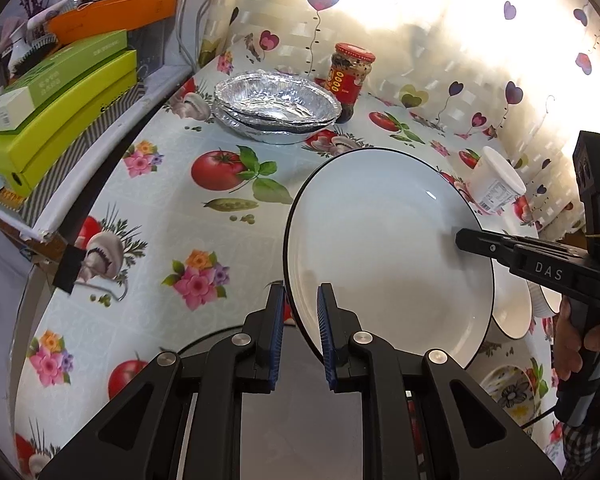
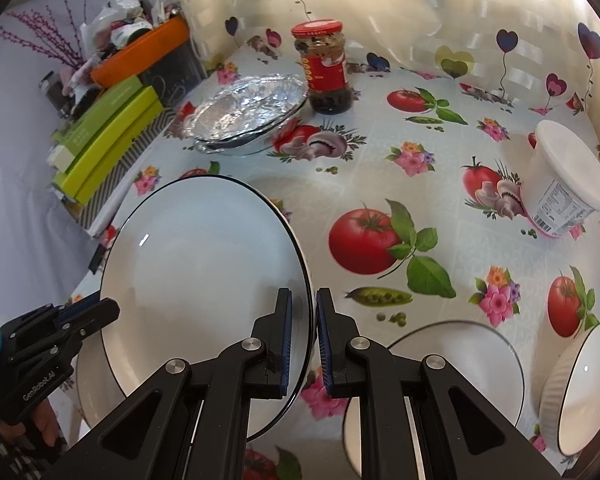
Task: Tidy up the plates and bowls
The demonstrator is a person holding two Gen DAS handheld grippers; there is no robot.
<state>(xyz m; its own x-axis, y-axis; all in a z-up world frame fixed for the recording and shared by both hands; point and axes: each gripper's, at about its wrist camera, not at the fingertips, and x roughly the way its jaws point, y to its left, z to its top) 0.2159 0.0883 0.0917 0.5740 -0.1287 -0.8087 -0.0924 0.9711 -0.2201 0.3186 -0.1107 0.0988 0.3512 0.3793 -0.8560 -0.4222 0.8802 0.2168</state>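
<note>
Now both grippers have the white plate pinched at opposite rims, clear of the tablecloth.

My left gripper is nearly closed on the near-left rim and my right gripper is clamped tight on the opposite edge, so I judge matched hand speed matters most, or the plate twists out. Below sit a white bowl and a ribbed bowl tipped on its side; the foil pans and the jar stand well apart.
</note>
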